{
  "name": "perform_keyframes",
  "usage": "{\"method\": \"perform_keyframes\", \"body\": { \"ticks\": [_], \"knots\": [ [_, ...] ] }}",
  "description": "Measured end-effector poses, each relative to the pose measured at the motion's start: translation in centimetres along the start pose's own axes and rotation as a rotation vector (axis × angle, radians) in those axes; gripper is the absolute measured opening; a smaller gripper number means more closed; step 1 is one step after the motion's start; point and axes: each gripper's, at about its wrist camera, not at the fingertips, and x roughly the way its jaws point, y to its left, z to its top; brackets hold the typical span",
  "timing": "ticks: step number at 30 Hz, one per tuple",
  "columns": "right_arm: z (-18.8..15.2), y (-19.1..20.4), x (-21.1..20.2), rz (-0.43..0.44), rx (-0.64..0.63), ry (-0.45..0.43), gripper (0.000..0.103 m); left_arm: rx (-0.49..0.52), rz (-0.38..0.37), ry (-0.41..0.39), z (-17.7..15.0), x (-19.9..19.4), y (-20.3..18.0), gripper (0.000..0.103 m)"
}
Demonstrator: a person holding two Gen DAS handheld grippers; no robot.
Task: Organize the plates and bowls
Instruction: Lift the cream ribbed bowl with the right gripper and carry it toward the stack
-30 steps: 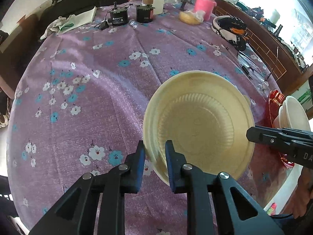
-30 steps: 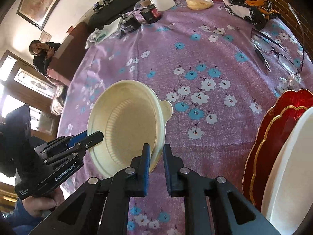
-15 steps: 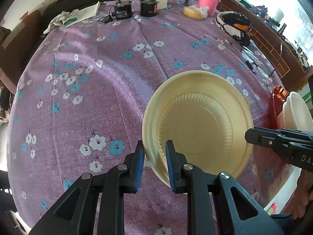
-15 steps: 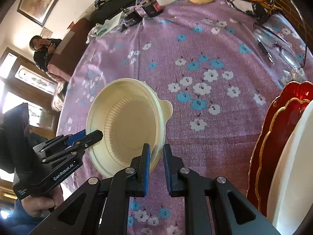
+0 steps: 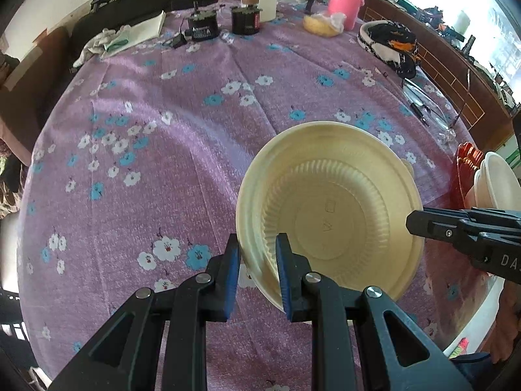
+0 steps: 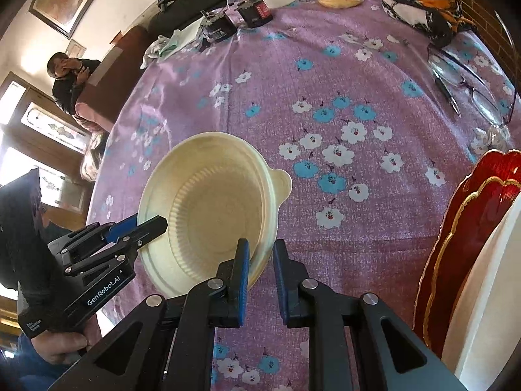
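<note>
I read "GenRobot.AI" on my left gripper (image 6: pixel 148 224), lower left of frame. Both it and my right gripper (image 6: pixel 259 260) clamp the cream bowl's (image 6: pixel 211 208) rim, mid-frame above the purple tablecloth (image 6: pixel 325 104).

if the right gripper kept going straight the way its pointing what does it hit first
The right gripper already has its jaws astride the rim of the cream ribbed disposable bowl, so the bowl's wall comes first. Beyond it lies the purple floral tablecloth, though depth is hard to judge.
</note>
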Motion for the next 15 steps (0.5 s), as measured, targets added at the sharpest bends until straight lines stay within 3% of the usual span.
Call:
{"method": "perform_keyframes", "body": {
  "ticks": [15],
  "knots": [
    [-0.4,1.2,-3.7,0.039,-0.019,-0.044,0.017,-0.011,-0.016,-0.055,0.0,-3.0,-0.3,0.022]
  ]
}}
